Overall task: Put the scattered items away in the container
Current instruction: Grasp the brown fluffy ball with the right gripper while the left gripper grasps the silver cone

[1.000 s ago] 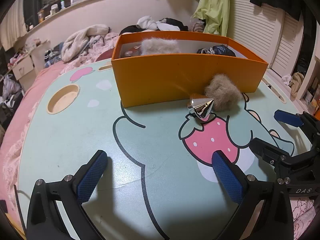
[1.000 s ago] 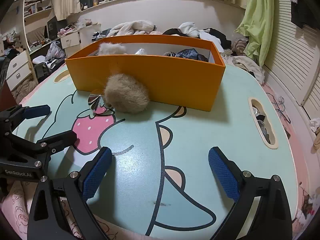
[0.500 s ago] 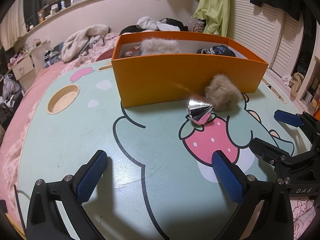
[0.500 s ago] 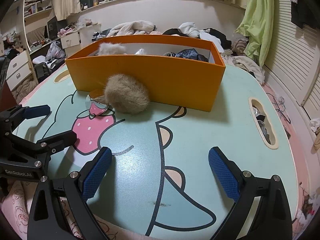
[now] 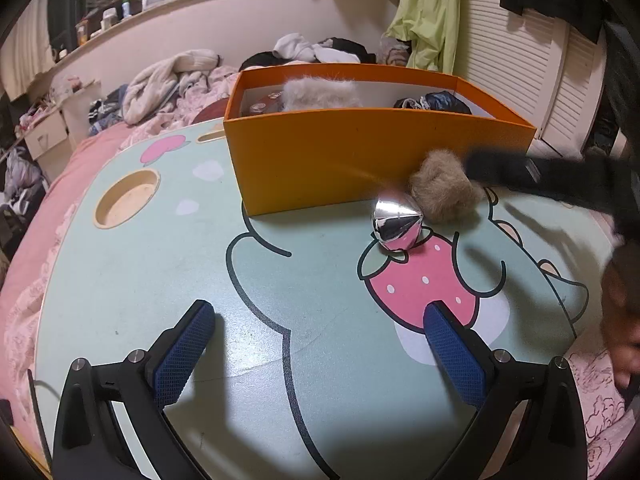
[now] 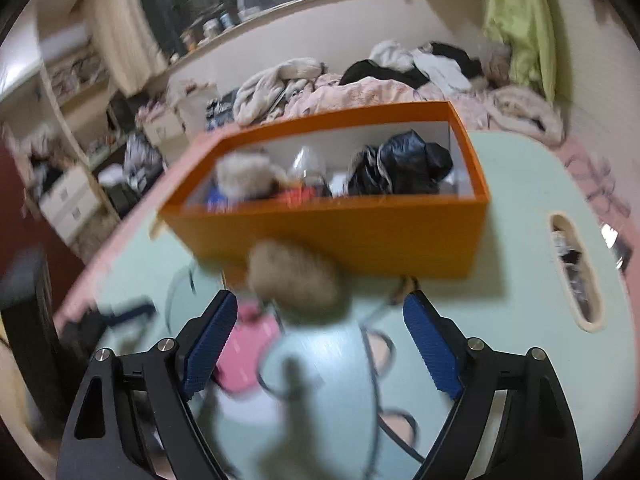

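Inside orange box [image 6: 332,236]: fur ball [image 6: 244,176], black bag [image 6: 404,168], misc bits; both claws released, right [image 6: 316,344] narrowing.

Cream wall [image 5: 240,44] behind; louvred white doors [image 5: 516,60] upper right; white drawer unit [image 5: 44,136] left; clothes-strewn bed [image 5: 172,84].

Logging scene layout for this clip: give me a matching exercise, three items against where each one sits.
Items:
1. tan fur ball
2. silver bell
3. black crumpled bag

Places:
A. inside the orange box
B. on the table's strawberry print
C. on the table against the box's front wall

Pairs: 1-C, 2-B, 3-A
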A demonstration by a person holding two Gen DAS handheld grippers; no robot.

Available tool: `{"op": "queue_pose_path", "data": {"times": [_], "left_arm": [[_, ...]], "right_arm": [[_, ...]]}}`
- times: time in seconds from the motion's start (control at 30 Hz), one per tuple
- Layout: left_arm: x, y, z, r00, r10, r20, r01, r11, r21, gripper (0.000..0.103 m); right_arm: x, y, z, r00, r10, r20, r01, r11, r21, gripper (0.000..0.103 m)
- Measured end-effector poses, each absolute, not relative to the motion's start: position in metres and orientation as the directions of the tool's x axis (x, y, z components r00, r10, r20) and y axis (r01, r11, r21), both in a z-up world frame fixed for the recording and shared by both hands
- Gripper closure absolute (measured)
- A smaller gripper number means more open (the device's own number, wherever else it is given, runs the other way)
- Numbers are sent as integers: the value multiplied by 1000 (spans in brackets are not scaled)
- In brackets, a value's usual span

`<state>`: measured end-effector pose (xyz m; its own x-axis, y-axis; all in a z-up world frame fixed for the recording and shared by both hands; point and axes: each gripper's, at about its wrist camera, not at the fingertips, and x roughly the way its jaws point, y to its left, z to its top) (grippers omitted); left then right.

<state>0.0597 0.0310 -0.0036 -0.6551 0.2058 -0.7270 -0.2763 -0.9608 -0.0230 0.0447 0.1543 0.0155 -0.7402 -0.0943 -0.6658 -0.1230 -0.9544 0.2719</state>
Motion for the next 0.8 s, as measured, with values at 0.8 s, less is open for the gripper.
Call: {"op": "queue_pose_path", "data": {"times": [0.8], "left_arm": [[56, 38, 9, -649, 253, -718, -306, -950, -59, 5]], "right_arm": [[107, 173, 6, -816, -25, -577, -146, -958, 248, 60]]}}
